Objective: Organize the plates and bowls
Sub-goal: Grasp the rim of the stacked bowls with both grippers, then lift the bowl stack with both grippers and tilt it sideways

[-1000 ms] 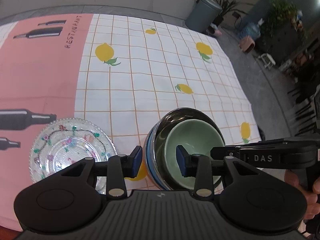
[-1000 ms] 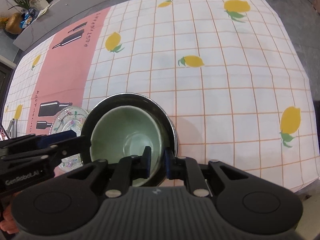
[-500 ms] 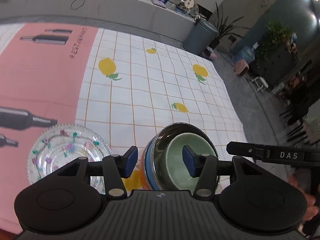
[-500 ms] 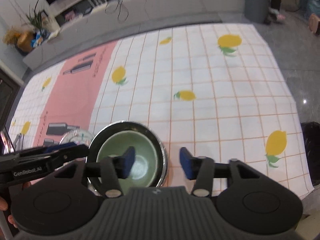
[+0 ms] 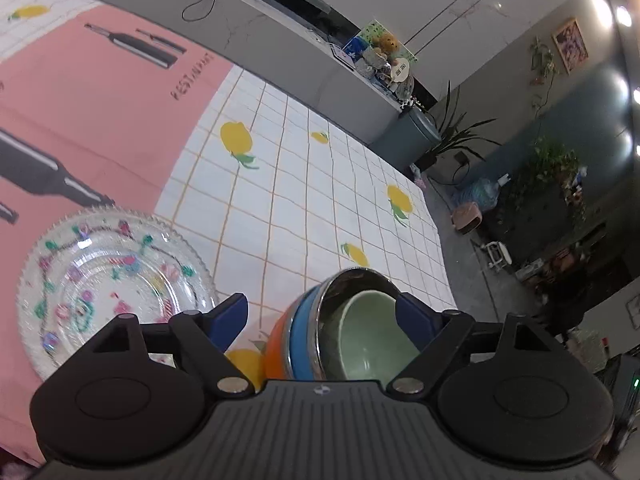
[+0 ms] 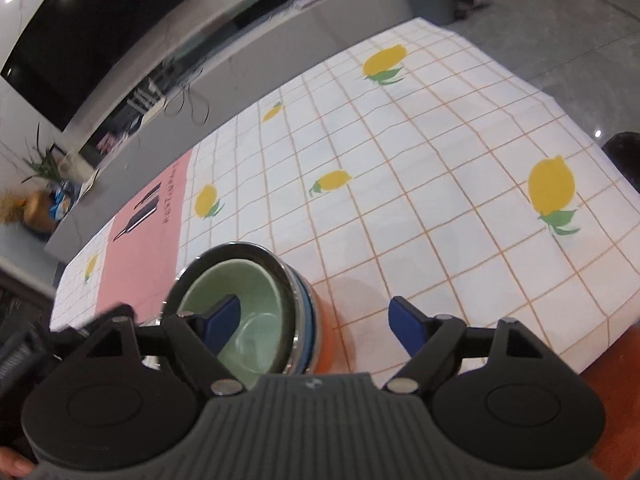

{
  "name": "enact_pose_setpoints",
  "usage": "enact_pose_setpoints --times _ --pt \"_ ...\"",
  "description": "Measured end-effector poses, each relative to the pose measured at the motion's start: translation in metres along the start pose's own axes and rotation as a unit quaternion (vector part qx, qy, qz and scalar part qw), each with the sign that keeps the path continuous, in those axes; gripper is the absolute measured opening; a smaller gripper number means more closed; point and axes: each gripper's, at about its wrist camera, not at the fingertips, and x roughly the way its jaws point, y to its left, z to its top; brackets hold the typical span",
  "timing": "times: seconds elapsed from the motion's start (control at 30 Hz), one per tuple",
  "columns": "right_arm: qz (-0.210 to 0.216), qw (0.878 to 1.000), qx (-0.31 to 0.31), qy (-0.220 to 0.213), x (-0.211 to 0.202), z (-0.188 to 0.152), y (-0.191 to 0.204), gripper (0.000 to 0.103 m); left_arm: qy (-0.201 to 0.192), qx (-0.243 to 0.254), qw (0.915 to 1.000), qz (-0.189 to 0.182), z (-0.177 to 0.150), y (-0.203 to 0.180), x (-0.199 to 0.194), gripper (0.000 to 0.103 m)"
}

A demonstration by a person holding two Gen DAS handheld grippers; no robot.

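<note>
Green bowl (image 5: 370,336) sits nested in the bowl stack (image 5: 304,332) on the tablecloth (image 5: 320,208), between the left gripper's (image 5: 322,314) just-opened jaws; the right gripper (image 6: 312,322), jaws also just spread wide, holds nothing; glass plate (image 5: 108,276) lies left.

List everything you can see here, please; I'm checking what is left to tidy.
green bowl: one, pale green, innermost of the nested stack
steel bowl: one, shiny metal, around the green bowl
blue bowl: one, blue, under the steel bowl
orange bowl: one, orange, bottom of the stack
glass plate: one, clear with coloured flowers, on the pink strip beside the stack
tablecloth: one, white grid with lemons, pink strip with bottles
left gripper: black, blue fingers apart after just opening, empty, astride the stack's rim
right gripper: black, blue fingers apart after just opening, empty
</note>
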Motion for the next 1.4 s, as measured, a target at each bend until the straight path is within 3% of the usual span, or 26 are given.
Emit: enact_pose_setpoints --times 0.1,0.23,0.47,0.63,0.87,0.97,1.13,1.33,1.4 --pt "-0.013 0.999 -0.015 -0.029 0.001 -0.010 0.003 0.080 0.010 0.019 0.9997 -0.008 -0.005 -0.004 0.007 0.103" --pt "0.008 0.999 -0.017 -0.041 0.006 -0.014 0.003 0.081 0.009 0.030 0.9995 -0.006 -0.010 -0.010 0.015 0.103" --pt "0.034 0.998 0.049 0.006 0.028 -0.013 -0.009 0.081 0.030 -0.018 0.9993 0.007 -0.011 0.001 0.032 0.103" --pt "0.042 0.997 0.057 0.028 0.039 -0.012 -0.011 0.081 0.043 -0.031 0.9986 0.011 -0.012 0.005 0.041 0.103" --pt "0.065 0.992 0.095 0.048 0.050 -0.012 -0.024 0.079 0.063 -0.070 0.9954 -0.020 -0.018 0.020 0.056 0.103" --pt "0.072 0.990 0.105 0.059 0.056 -0.012 -0.029 0.074 0.067 -0.075 0.9948 -0.015 -0.021 0.023 0.062 0.095" --pt "0.090 0.985 0.123 0.085 0.067 -0.014 -0.036 0.069 0.073 -0.072 0.9946 -0.017 -0.021 0.022 0.060 0.090" --pt "0.113 0.978 0.141 0.105 0.075 -0.016 -0.041 0.068 0.092 -0.037 0.9950 0.016 -0.024 0.009 0.064 0.078" --pt "0.114 0.977 0.142 0.107 0.074 -0.014 -0.044 0.067 0.088 -0.029 0.9955 0.019 -0.025 0.007 0.065 0.069"
